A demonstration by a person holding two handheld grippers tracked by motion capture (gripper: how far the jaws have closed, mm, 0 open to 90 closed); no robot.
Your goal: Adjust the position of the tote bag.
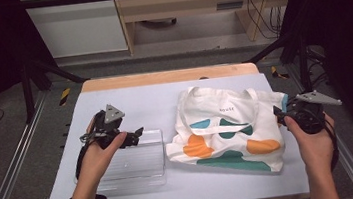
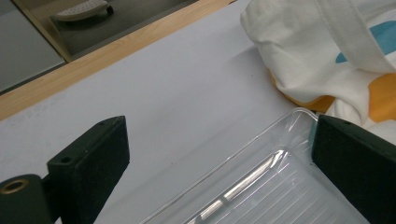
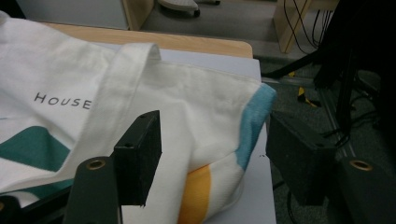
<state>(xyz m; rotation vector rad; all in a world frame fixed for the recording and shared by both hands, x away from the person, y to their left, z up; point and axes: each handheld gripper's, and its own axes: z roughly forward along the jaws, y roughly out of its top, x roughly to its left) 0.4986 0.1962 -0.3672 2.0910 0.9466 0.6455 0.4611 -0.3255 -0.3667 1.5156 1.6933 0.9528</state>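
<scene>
In the high view, a white cloth tote bag with orange, green and blue patches (image 1: 228, 131) lies flat on the right half of the pale grey tabletop (image 1: 139, 101), its two handles spread toward the far edge. Just beside it on the left lies a clear ribbed plastic tray (image 1: 136, 159). The left tongs (image 1: 136, 135) hang over the far part of this tray and point toward the bag. The right tongs (image 1: 280, 113) are at the right edge of the bag.

In the left gripper view, the left tongs (image 2: 219, 154) are open with nothing between the jaws. Below them is the far corner of the tray (image 2: 280, 182), and the bag (image 2: 317, 51) is near it.

In the right gripper view, the right tongs (image 3: 212, 158) are open. The blue-edged corner of the bag (image 3: 219, 130) lies between the jaws, but the pads do not press on it.
</scene>
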